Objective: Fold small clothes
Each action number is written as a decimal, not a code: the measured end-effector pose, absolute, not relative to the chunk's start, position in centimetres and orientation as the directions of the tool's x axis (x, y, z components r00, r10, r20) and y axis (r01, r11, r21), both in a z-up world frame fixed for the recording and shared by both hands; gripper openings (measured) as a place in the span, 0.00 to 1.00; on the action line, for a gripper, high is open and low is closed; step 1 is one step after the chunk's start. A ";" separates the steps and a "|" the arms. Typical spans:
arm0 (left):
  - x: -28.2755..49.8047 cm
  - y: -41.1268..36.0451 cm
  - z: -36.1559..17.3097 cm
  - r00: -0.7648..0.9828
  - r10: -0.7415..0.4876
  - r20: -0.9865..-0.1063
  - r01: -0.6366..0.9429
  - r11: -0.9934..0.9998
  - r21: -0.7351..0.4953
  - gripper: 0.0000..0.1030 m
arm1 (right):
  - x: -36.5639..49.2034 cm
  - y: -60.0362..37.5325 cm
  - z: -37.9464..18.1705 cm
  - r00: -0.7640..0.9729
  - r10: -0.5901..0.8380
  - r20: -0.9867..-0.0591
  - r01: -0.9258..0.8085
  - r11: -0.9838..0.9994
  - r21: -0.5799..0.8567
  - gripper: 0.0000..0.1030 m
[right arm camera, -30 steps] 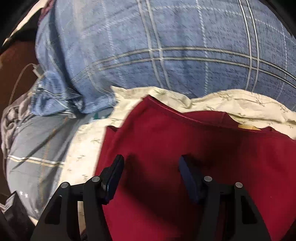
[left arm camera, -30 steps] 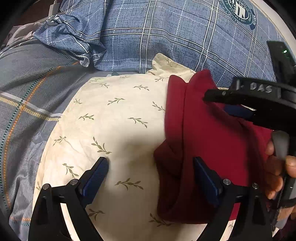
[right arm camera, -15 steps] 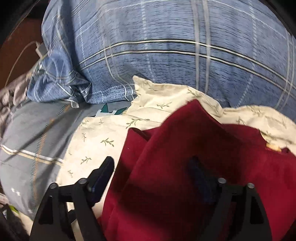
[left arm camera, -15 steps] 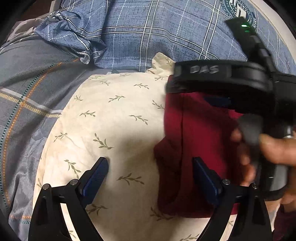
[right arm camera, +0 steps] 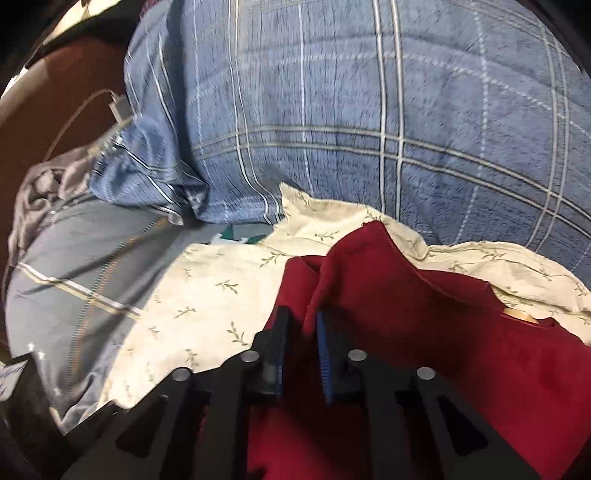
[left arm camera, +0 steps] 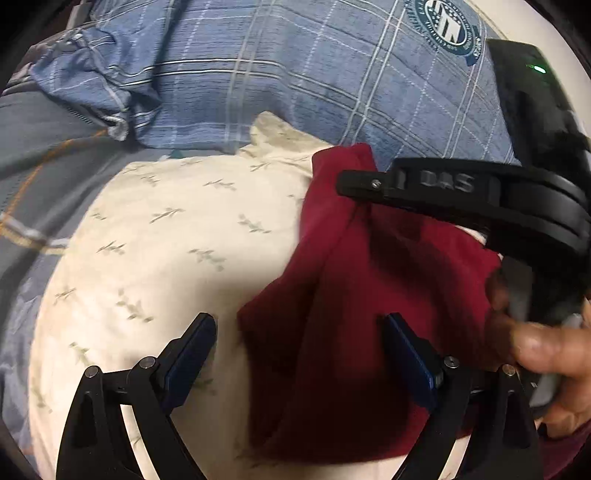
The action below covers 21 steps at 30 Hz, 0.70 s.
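Garment: dark red garment point(right arm camera: 424, 314), rumpled and partly folded over itself, lying on the cream leaf-print pillow point(left arm camera: 166, 251); one fold lifted toward the far edge.
Right gripper point(right arm camera: 303, 332): fingers just closed, now nearly together, pinching a raised fold of the red cloth between the blue pads point(right arm camera: 324, 347); seen from the left wrist view as a black arm lettered "DAS" crossing above the garment's far corner.
Right hand point(left arm camera: 535, 354): wrapped around the handle at the right edge of the left wrist view, fingertips blurred.
Left gripper point(left arm camera: 299, 350): fingers wide apart, clamping nothing; one pad over bare pillow, the other over the red cloth, near edge of the garment between them.
Pillow: resting on a grey striped bedsheet point(right arm camera: 74, 258), far edge tucked against a blue plaid pillow point(right arm camera: 351, 110).
Blue plaid pillow: round teal emblem point(left arm camera: 448, 26) near its upper right corner.
Background: white cable with plug point(right arm camera: 118, 107) at upper left of the right wrist view.
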State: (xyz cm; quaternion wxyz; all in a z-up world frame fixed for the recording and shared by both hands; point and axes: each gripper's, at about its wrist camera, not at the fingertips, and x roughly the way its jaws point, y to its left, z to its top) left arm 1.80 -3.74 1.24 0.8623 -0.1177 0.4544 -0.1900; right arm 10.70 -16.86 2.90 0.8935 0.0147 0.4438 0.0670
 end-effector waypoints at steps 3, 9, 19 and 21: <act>2.1 -3.2 1.2 0.517 -0.468 -0.717 0.216 0.882 -0.420 0.50 | 10.3 -17.2 3.3 0.599 0.098 -0.795 -0.095 0.994 0.051 0.02; 1.4 -2.3 2.1 0.553 -0.484 -0.678 0.236 0.872 -0.429 0.26 | 9.9 -19.6 4.1 0.574 0.182 -0.799 -0.025 0.978 0.205 0.23; -0.7 -2.5 3.1 0.562 -0.536 -0.631 0.336 0.844 -0.418 0.22 | 13.1 -15.8 2.6 0.435 0.181 -0.882 -0.049 0.983 0.177 0.74; -1.2 -2.9 3.4 0.562 -0.540 -0.626 0.365 0.841 -0.399 0.22 | 13.7 -15.5 1.5 0.412 0.158 -0.897 -0.034 0.987 0.158 0.75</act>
